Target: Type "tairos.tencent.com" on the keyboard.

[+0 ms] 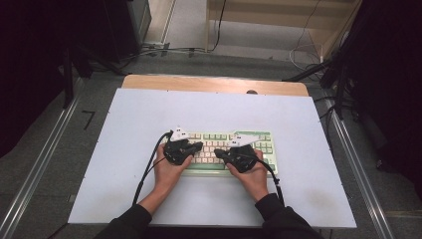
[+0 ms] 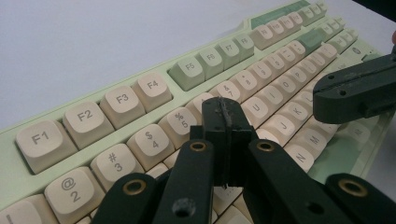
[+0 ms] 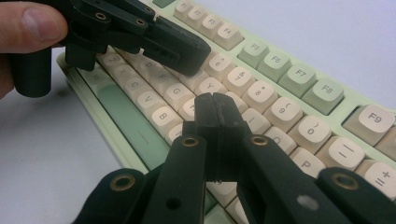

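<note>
two tools (image 1: 199, 147) (image 1: 221, 152), one keyboard (image 1: 261, 139)

A pale lavender-white rectangular board (image 1: 149, 149) laid over a light wooden tabletop (image 1: 214, 82), only the far edge of the wood left bare. Grey speckled carpet floor (image 1: 45, 149) all around, with silver metal rails (image 1: 40, 164) running along both sides of the table and dark stands (image 1: 67, 74) and black drapery (image 1: 30, 59) at the left and right edges. Beyond the table, a blond wooden frame (image 1: 278, 20) on the floor, loose black and white cables (image 1: 169, 50) strewn in front of it, under even, soft indoor light.
</note>
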Available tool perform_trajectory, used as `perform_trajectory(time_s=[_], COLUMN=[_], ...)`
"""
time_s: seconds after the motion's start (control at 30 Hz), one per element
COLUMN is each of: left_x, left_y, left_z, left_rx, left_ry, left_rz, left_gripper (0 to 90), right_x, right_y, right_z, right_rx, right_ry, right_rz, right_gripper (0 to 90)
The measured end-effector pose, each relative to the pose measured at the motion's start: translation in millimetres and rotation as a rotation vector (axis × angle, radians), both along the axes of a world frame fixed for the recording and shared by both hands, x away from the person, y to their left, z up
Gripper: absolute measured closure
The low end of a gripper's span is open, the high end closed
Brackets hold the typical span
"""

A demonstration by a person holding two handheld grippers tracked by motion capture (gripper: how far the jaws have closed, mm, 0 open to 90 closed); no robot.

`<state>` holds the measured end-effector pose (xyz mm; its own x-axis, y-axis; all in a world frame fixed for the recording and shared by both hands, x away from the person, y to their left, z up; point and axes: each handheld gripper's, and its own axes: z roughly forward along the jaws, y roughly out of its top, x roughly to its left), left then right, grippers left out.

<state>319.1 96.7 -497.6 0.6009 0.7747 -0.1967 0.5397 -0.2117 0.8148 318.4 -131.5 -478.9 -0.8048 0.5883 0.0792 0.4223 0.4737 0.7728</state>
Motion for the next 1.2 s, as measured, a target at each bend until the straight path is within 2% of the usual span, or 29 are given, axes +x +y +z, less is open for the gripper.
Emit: perform_trajectory(time_s=[0.2, 0.7, 1.2], left_x=[0.5, -4.2, -7.4], left_y=[-0.6, 7.8, 17.2], left_z=[-1.4, 8.5, 10.0], left_rx=[0.008, -0.046, -0.05], left_ry=[0.01, -0.013, -0.016], left_rz=[-0.006, 0.003, 0.012], left_gripper=[90.0, 90.0, 90.0], right_x=[-0.2, -0.9, -4.2], right_y=[0.0, -2.1, -11.2], right_z=[0.1, 0.6, 3.4], right_rx=[0.002, 0.003, 0.003], right_ry=[0.001, 0.002, -0.002], right_rz=[0.001, -0.003, -0.008], right_gripper=[87.7, 87.7, 87.7])
